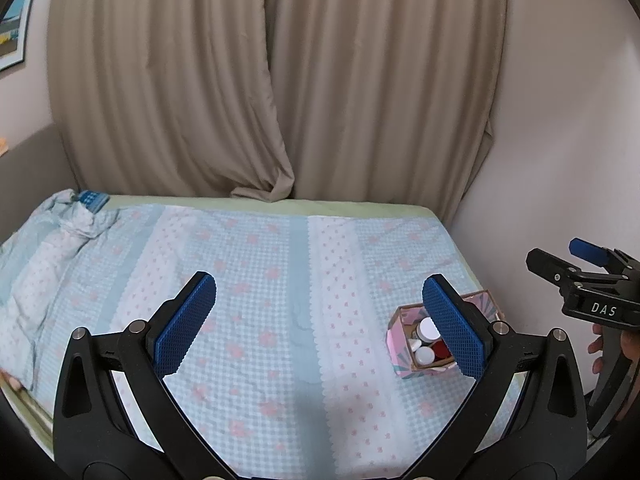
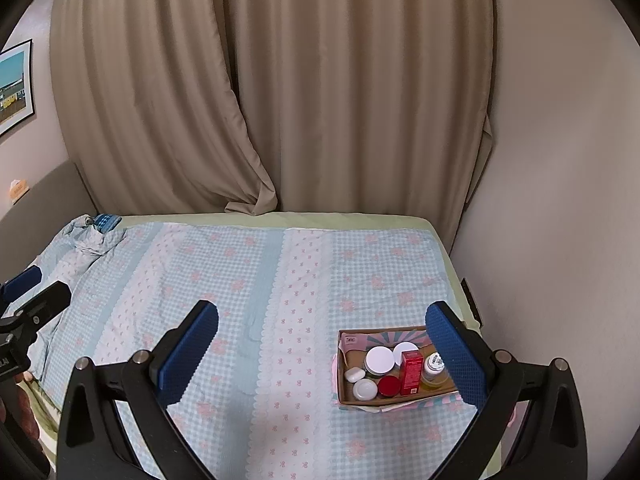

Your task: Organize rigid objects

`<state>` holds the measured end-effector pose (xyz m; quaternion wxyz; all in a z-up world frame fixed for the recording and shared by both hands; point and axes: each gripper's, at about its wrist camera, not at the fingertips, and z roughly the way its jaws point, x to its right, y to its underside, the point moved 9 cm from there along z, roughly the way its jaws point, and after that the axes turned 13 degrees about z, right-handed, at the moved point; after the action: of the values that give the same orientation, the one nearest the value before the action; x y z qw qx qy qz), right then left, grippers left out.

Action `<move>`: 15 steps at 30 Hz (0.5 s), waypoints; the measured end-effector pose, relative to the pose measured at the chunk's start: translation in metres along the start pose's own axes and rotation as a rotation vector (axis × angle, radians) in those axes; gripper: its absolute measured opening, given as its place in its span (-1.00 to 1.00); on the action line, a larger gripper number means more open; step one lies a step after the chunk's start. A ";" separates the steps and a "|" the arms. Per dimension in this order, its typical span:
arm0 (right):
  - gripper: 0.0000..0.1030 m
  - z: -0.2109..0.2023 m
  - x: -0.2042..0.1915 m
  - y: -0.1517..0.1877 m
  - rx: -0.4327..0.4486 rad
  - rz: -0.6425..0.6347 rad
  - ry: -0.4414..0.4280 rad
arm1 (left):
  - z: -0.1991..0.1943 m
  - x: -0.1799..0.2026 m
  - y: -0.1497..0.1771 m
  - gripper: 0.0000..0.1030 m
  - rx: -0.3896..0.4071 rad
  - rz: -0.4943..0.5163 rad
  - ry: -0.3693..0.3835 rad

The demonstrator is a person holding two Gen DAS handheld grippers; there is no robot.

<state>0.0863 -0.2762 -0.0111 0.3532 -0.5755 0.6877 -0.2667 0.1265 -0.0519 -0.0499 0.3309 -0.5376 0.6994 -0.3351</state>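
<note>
Above the bed [image 2: 280,280], your right claw [image 2: 322,354] hangs spread wide and empty, as does your left claw [image 1: 320,326]. Just beyond your right claw's right finger [image 2: 456,356] the cardboard box [image 2: 346,394] sits on the checked bedspread near the bed's right edge, holding white-lidded jars [image 2: 379,360], a red carton [image 2: 412,372], a red-lidded jar [image 2: 388,386] and a small bottle [image 2: 434,368], all upright and packed together
</note>
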 end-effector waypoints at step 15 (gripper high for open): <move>1.00 0.002 -0.003 -0.001 0.006 -0.008 -0.010 | -0.007 -0.013 -0.004 1.00 0.025 0.034 -0.203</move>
<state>0.0888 -0.2735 -0.0108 0.3573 -0.5785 0.6829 -0.2672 0.1254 -0.0396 -0.0416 0.4125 -0.5526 0.6670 -0.2821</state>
